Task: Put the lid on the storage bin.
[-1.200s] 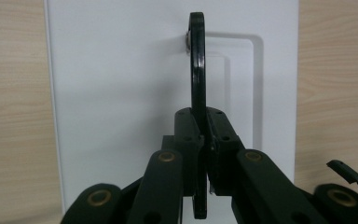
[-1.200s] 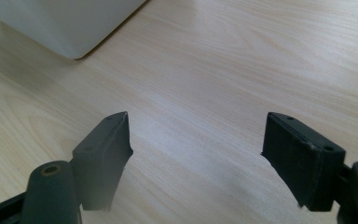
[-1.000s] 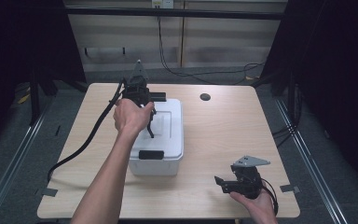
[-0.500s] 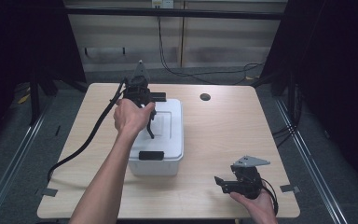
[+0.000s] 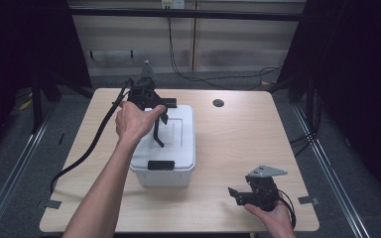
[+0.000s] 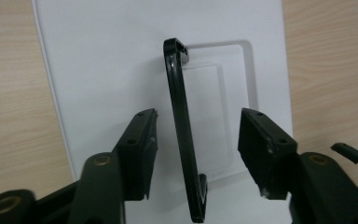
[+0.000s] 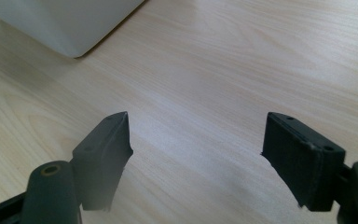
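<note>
While the left gripper (image 5: 155,115) hangs over the far half of the white lidded box (image 5: 164,148), which sits a little left of centre on the wooden table (image 5: 238,144), its jaws have just been opening. In the left gripper view they now stand roughly half apart, with the box's black handle (image 6: 184,135) between them and touching neither pad. That handle is a slim bar with a hooked end. In the left gripper view its long axis runs away from the camera, almost in line with the jaws, and it passes nearer the left pad than the right. In the high view it stands tilted up off the white lid (image 6: 102,70) rather than lying flat in the lid's shallow recess. Any fresh grip would, I judge, depend on that alignment, since the jaws would close across the bar's thin side. The left hand is by far the nearer to it.

Farther right, a small dark round mark (image 5: 218,103) lies near the table's far edge. At the near right corner the right gripper (image 5: 239,194) rests in the person's hand, well apart from the box, its jaws spread wide and holding nothing above bare wood (image 7: 223,70).

The handle's near end is cut off at the bottom of the left gripper view, and the hand hides where its far end meets the lid in the high view. What the box holds cannot be seen.
</note>
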### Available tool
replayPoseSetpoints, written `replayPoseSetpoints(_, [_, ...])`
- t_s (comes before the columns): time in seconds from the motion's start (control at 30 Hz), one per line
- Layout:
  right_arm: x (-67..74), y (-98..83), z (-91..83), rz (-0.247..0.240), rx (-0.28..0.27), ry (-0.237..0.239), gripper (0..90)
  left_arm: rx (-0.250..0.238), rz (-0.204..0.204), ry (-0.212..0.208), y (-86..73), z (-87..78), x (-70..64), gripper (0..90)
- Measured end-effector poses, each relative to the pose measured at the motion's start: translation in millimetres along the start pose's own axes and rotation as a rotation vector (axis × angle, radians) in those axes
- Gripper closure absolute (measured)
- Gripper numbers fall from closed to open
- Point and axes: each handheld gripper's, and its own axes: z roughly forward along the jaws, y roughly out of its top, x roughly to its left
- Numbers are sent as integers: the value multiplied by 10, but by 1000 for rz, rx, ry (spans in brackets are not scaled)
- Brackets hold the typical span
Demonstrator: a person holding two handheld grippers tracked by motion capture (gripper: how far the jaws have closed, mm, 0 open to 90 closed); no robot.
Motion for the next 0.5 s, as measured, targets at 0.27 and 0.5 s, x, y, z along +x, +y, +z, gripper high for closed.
replayPoseSetpoints(0.27, [-3,1,5,-4,-3,-1,229,-50,85,-57,-11,-194,92,321])
replayPoseSetpoints(0.5, [-6,1,7,-1,-1,-1,229,-79,162,-73,-38,-292,200,226])
